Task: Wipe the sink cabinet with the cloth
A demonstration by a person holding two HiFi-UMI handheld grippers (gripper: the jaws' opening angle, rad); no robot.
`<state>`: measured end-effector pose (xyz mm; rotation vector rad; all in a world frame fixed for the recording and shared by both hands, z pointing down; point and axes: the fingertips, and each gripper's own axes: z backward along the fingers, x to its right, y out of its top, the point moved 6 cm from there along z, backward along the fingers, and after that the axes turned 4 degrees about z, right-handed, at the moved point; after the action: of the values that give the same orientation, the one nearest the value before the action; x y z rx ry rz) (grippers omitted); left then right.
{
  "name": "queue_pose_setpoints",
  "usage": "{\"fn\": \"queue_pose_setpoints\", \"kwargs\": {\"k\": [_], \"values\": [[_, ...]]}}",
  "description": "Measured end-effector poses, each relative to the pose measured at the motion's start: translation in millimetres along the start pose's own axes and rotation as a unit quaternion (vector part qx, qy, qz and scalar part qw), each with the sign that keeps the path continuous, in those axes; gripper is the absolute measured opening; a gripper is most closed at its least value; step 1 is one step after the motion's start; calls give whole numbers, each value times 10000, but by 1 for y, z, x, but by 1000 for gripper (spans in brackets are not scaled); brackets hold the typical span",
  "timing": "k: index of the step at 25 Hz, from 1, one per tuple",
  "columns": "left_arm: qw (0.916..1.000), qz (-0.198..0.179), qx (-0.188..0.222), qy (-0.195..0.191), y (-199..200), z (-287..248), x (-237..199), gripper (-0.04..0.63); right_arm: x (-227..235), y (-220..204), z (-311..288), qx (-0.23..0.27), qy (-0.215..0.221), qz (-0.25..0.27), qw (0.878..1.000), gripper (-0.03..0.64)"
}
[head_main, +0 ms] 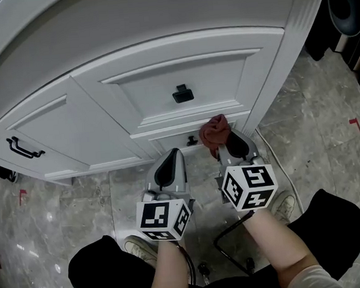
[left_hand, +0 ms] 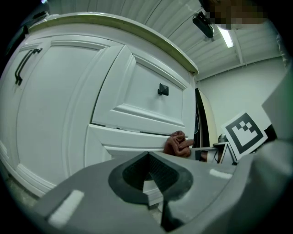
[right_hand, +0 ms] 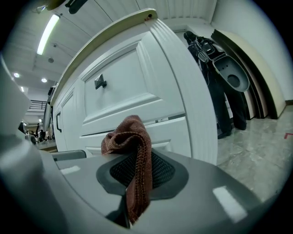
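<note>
The left tongs (head_main: 170, 162) were closed up tight with nothing in them. They were low down, near the bottom of the white sink cabinet (head_main: 180, 71). Just beside them, the right tongs (head_main: 233, 143) were squeezed shut on the brown cloth (head_main: 215, 131). The cloth bunched up past the tips and was up against the low part of the cabinet, under the panel with the black knob (head_main: 182, 94). Farther left was a door with a black handle (head_main: 24, 148). The grey floor (head_main: 316, 128) spread out to the right.

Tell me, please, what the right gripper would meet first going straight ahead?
Probably the white sink cabinet, at its lower rail, touched first by the reddish-brown knitted cloth the right gripper holds; depth is unclear.
</note>
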<state>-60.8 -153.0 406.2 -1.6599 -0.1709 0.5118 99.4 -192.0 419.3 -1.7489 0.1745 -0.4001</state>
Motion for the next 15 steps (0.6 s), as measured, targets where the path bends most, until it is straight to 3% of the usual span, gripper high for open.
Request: {"fn": "queue_pose_setpoints", "kwargs": {"k": [7,15], "values": [[9999,-16,-78,-148,-7,-5,11,0,34,4,12,41,-419,-209,9989,92],[9999,3,-97,-39,-11,7,-1,0,42,6,24,104,-950,-125,9953,89]]}}
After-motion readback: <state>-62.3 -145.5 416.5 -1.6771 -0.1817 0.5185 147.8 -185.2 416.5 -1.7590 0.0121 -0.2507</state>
